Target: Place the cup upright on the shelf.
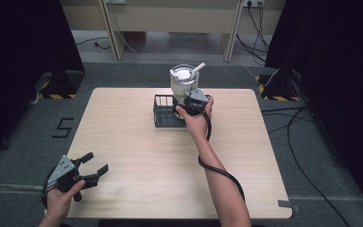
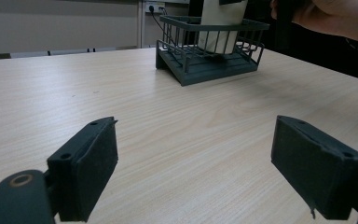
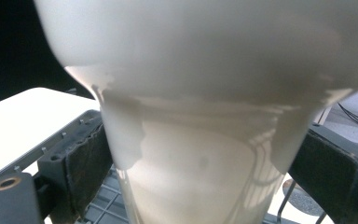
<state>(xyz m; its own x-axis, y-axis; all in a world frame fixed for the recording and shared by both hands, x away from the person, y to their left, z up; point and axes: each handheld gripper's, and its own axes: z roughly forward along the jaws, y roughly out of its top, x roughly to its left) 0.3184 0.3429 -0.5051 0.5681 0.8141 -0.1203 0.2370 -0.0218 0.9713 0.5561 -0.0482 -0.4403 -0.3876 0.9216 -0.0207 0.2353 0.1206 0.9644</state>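
A clear cup [image 1: 184, 80] of white liquid with a white straw [image 1: 198, 67] stands upright at the far middle of the table. Its lower part is inside a dark wire basket [image 1: 163, 113]. My right gripper [image 1: 191, 101] is shut on the cup from the near side. In the right gripper view the cup [image 3: 200, 140] sits between both pads [image 3: 91, 163]. I cannot tell whether the cup rests on the basket floor. My left gripper [image 1: 97, 170] is open and empty at the table's near left corner. In its view the jaws stand wide apart, facing the basket [image 2: 205, 65] and cup [image 2: 221, 28].
The light wooden table [image 1: 137, 165] stands on grey carpet. Black cables [image 1: 307, 142] trail on the floor to the right, and dark curtains hang on both sides. A wooden bench frame [image 1: 170, 19] stands behind the table.
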